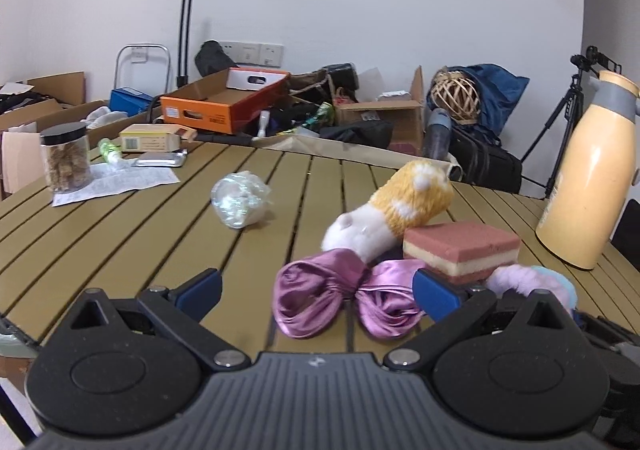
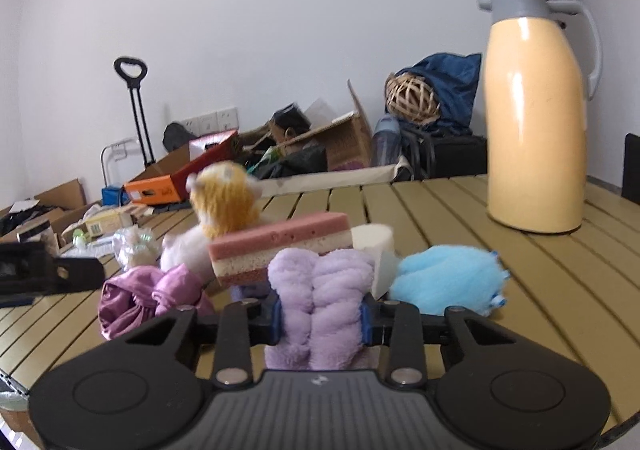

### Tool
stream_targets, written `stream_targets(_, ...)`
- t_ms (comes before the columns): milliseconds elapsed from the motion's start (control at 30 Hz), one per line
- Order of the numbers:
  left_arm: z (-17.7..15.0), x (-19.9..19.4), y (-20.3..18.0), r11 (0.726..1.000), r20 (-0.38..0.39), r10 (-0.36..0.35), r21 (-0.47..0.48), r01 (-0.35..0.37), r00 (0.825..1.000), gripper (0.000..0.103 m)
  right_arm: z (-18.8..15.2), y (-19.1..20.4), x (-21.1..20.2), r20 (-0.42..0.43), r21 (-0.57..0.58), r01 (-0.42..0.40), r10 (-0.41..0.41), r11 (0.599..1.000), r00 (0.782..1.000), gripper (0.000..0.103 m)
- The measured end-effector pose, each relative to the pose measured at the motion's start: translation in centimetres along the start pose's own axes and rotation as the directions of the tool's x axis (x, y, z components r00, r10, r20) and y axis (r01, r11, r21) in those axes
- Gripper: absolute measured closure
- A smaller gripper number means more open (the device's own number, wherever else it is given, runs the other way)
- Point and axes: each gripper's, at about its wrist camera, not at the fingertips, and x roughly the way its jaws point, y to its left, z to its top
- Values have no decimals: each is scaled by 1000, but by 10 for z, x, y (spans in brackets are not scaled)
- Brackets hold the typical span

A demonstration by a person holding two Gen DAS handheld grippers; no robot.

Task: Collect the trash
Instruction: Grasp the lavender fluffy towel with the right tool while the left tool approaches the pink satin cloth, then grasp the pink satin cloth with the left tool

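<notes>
A crumpled clear plastic wrapper [image 1: 241, 199] lies on the slatted table [image 1: 120, 234], ahead and left of my left gripper [image 1: 316, 290], which is open and empty over a pink satin scrunchie [image 1: 344, 296]. The wrapper also shows small in the right wrist view [image 2: 134, 244]. My right gripper [image 2: 320, 316] is shut on a fluffy lilac cloth [image 2: 320, 298], whose blue end [image 2: 448, 276] lies to the right. A printed paper sheet [image 1: 116, 182] lies at the far left under a jar.
A pink layered sponge [image 1: 460, 248], an orange-white plush toy [image 1: 400, 210] and a yellow thermos jug [image 1: 588, 178] stand to the right. A jar of snacks [image 1: 66, 158], a small box [image 1: 150, 138] and a foil packet [image 1: 160, 159] are at the far left. Boxes and bags crowd the floor behind.
</notes>
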Motion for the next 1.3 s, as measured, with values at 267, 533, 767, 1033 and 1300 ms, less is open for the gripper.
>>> stream_targets(267,6,20,-20,998,-4,-22,61,22,1000,0,8,-24,-19,55,41,16,-18,999,998,70)
stream_targets(533,9,43,-41,981,-26,-49,185,53,998,0,8,-41,-27,57,47,49,-52,998,997,70)
stream_targets(767,-5,76,-51,971,-56,45,236,-30,997,0,4,-50,-30,44,55,68,-70,996,997,70)
stream_targets(1033,-12,101,-42,977,-129,71,208,-43,989,0,4,-55,-35,40,63,67,-70,996,997,70)
stream_targets(1300,-11,103,-34,988,-157,57,153,-33,986,2,3,-55,-35,35,71,64,-67,995,997,70)
